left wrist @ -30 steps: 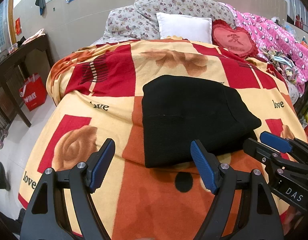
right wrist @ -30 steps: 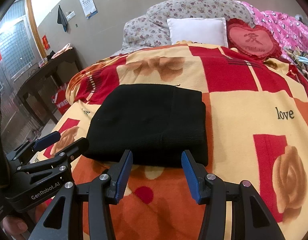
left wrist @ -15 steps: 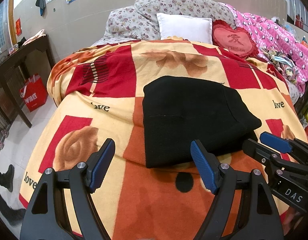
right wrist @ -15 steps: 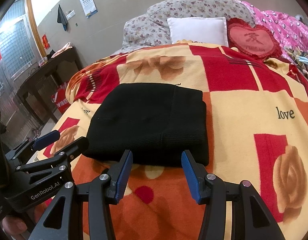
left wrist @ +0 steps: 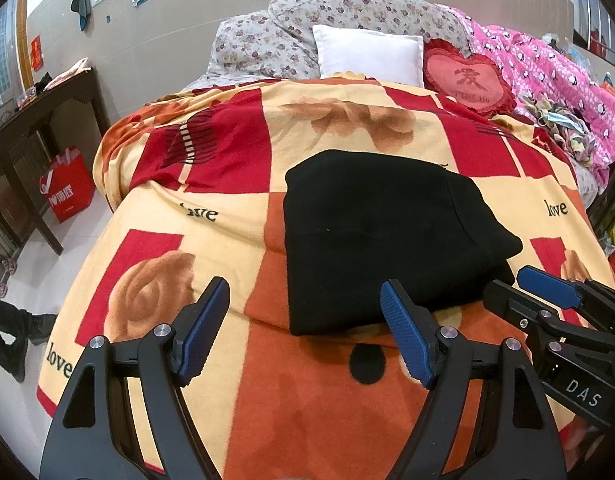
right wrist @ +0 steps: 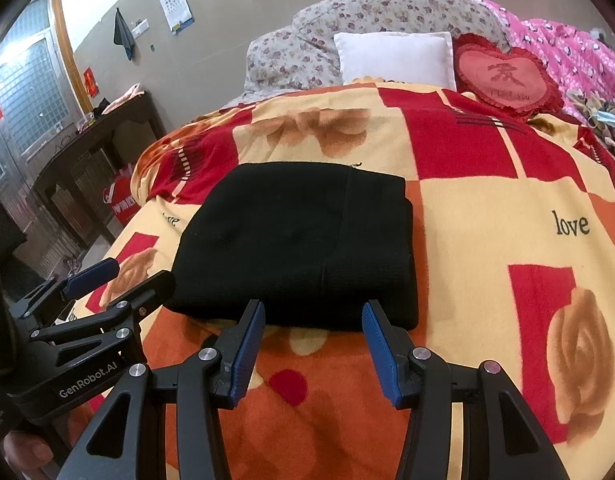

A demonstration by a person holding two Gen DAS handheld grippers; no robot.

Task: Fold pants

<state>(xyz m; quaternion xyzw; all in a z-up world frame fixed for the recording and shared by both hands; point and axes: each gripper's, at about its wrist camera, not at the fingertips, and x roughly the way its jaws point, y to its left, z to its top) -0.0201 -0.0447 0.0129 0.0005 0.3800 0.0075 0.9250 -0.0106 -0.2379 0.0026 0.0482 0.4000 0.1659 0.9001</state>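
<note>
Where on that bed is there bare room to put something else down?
Bare blanket lies right of the folded black pants, around the word "love", and left of them by the rose print. The head end is crowded: white pillow, heart cushion, pink quilt.

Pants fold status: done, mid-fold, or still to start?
Done: the black pants lie on the blanket as a compact, layered rectangle with squared edges. In hand: nothing; the left hand-held gripper and right hand-held gripper both hover open at the near edge, empty. Left: probably nothing beyond pulling back, though another fold can't be ruled out.
</note>
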